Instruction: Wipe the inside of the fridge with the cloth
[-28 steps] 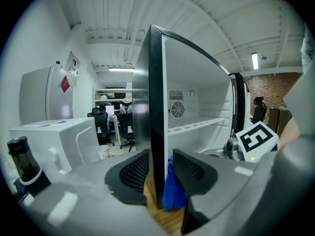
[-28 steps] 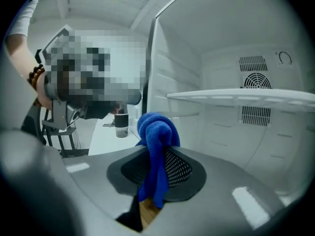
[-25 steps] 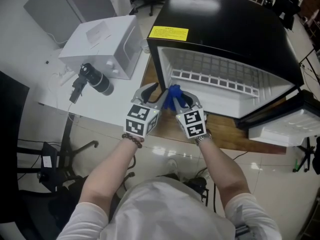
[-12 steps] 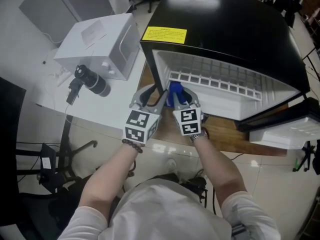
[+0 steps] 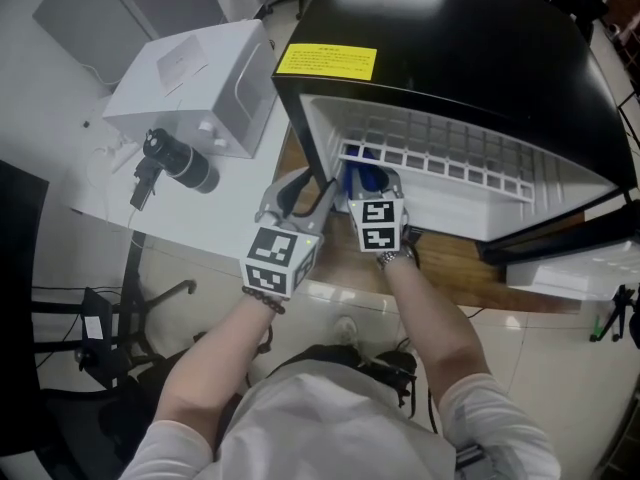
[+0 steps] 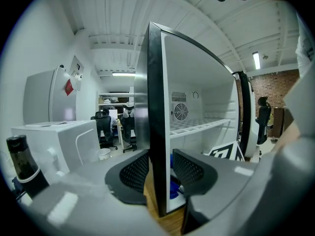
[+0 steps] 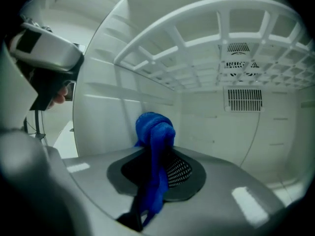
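- Far left: no part in the job for the white boxy appliance [image 5: 195,88] or the black cylindrical camera [image 5: 180,161] on the white table [image 5: 150,208], both well apart from the work.
- Braces with the left gripper [image 5: 300,190]: jaws set wide astride the black-edged left side wall [image 6: 155,107] of the small black fridge [image 5: 470,38], pads against both faces. Probably steadies the cabinet for the wiping.
- Grips the bunched blue cloth [image 7: 155,132] in the right gripper [image 7: 157,168], jaws closed on the fabric. Shows a wad standing ahead of the tips and a tail hanging below, likely so that fabric rather than plastic meets the liner.
- Places that cloth inside the fridge, under the white plastic grid shelf [image 7: 221,28] and near the left inner wall, touching no surface that can be made out.
- Judged: wiping barely begun.
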The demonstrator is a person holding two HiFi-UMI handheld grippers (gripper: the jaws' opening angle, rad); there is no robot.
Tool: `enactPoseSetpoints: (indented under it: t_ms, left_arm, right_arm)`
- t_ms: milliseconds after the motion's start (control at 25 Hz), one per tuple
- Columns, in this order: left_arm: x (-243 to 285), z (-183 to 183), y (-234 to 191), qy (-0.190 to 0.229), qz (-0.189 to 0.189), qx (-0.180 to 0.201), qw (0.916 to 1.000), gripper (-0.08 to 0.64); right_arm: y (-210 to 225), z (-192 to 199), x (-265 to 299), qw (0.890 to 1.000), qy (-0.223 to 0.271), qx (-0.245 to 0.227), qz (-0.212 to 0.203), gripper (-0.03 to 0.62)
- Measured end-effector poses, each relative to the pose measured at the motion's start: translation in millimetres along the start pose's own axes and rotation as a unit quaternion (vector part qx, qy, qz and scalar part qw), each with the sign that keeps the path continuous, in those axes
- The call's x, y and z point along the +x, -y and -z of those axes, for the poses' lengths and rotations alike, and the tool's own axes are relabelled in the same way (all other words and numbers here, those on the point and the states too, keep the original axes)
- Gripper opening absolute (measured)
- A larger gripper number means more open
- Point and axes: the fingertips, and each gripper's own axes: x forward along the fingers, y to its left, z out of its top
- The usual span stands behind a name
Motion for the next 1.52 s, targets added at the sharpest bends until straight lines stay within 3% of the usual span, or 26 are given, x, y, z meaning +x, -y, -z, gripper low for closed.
enactPoseSetpoints:
  t_ms: [840,1520]
  left_arm:
    - [-6,-2,2,0.028,-0.001,0.005,0.9996,0.137]
    - [-7,-2,1,0.030,-0.016,0.010,0.9994,0.133]
  right_arm:
    - [37,-1,45,0.998,0.017,0.007,0.055,0.064]
    - [92,5,48,0.992,0.010,0.028,0.123,0.063]
